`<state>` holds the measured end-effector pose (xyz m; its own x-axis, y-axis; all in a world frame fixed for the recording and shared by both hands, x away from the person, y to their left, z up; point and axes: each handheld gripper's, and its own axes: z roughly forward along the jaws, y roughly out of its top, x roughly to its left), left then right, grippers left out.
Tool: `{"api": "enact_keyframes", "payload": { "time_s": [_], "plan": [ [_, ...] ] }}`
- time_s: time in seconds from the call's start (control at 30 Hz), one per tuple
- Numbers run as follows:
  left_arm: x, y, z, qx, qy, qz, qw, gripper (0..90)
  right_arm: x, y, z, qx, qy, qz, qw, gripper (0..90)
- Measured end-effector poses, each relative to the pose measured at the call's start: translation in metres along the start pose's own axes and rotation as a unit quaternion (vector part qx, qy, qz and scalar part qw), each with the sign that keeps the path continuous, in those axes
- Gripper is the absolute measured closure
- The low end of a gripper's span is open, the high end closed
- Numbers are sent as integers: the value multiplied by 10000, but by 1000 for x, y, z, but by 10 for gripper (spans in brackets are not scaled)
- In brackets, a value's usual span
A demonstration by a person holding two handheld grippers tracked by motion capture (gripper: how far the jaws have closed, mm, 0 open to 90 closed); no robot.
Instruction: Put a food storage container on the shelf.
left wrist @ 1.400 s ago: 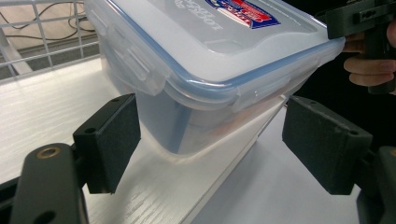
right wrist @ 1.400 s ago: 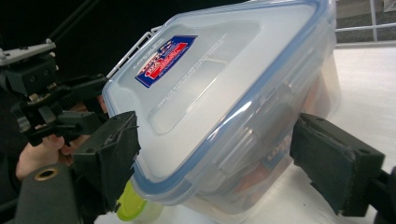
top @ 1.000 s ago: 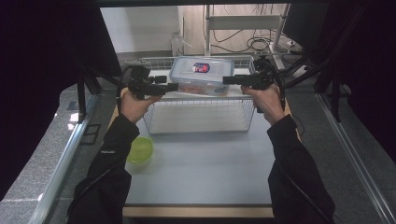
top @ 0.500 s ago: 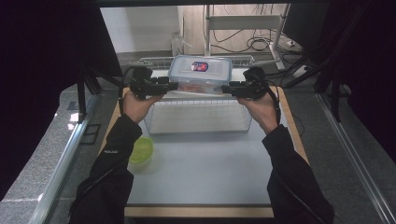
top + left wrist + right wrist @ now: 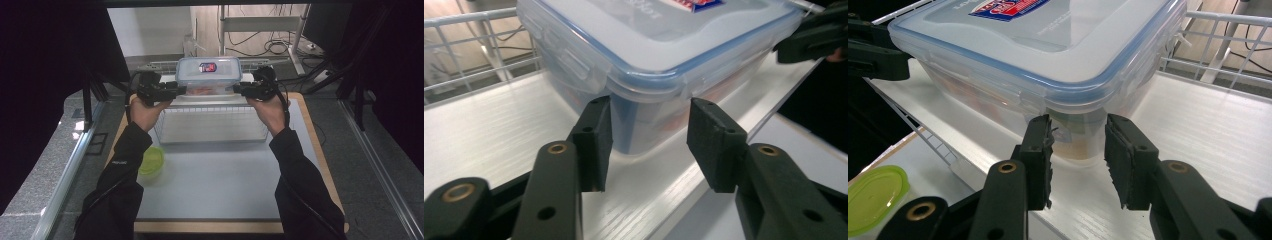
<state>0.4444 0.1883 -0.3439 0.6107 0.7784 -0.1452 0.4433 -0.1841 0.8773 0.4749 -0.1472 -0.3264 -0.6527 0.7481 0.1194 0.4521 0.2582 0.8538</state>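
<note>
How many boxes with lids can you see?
2: a clear box on the white shelf between the grippers, and a small green box on the table. Others may be hidden.

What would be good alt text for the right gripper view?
A clear plastic food container with a blue-sealed, latched lid sits on a white shelf, and the right tool has its two black jaws either side of the container's near corner. A green lid lies lower left.
</note>
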Motion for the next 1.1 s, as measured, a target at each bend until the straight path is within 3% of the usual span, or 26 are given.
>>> {"api": "enact_keyframes", "payload": {
  "time_s": [0.1, 0.17, 0.3, 0.47, 0.63, 0.8, 1.1],
  "plan": [
    [-3, -1, -2, -38, -16, 38, 10000, 531, 1, -2, -2, -45, 10, -12, 10000, 623],
    [-6, -3, -6, -55, -10, 94, 9999, 471, 4, -5, -6, -148, 89, -16, 9999, 581],
    [-16, -9, -14, -48, 64, 373, 9993, 347, 13, -13, -16, -270, 66, -298, 9992, 470],
    [-30, -27, -26, -145, -163, 531, 9984, 220, 24, -29, -27, -298, 152, -568, 9978, 330],
    [-47, -54, -36, -80, -276, 813, 9963, 149, 32, -47, -34, -312, 262, -714, 9966, 243],
    [-55, -80, -46, -121, -383, 801, 9960, 102, 37, -70, -39, -284, 486, -712, 9959, 158],
    [-70, -125, -49, -223, -585, 661, 9958, 61, 44, -108, -44, -80, 608, -877, 9943, 68]
  ]
}}
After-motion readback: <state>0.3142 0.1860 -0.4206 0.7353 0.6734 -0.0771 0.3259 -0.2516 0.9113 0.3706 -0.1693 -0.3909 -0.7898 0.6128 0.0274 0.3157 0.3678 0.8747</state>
